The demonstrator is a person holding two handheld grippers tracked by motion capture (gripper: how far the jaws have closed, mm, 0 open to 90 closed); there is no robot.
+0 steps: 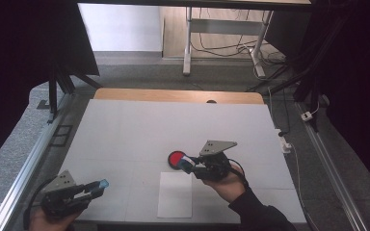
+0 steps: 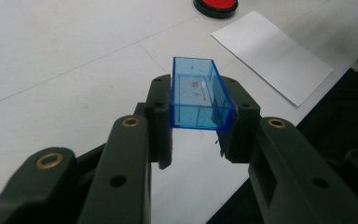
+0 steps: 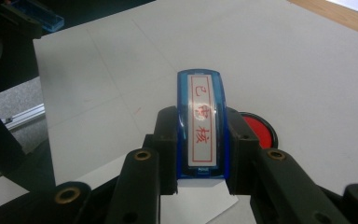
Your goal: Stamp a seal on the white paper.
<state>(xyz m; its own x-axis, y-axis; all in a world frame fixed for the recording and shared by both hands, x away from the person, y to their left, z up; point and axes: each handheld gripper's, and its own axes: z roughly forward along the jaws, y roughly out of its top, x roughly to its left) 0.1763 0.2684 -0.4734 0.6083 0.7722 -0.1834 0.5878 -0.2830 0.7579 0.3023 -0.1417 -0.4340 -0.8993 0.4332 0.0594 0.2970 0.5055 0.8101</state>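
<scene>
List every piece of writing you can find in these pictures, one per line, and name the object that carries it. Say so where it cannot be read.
"已审核": red characters in a red frame on the white label of the blue stamp held in the right claw; the middle character is blurred, so this reading is partly a guess.
Small dark print at the label's lower edge: too small to read.
Red marks inside the clear blue cap in the left claw: smudges, not readable.

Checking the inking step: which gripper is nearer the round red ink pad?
Right. The right gripper, shut on a blue stamp, sits beside the round red ink pad. The left gripper, holding a clear blue cap, is far off at the table's near-left corner.
</scene>
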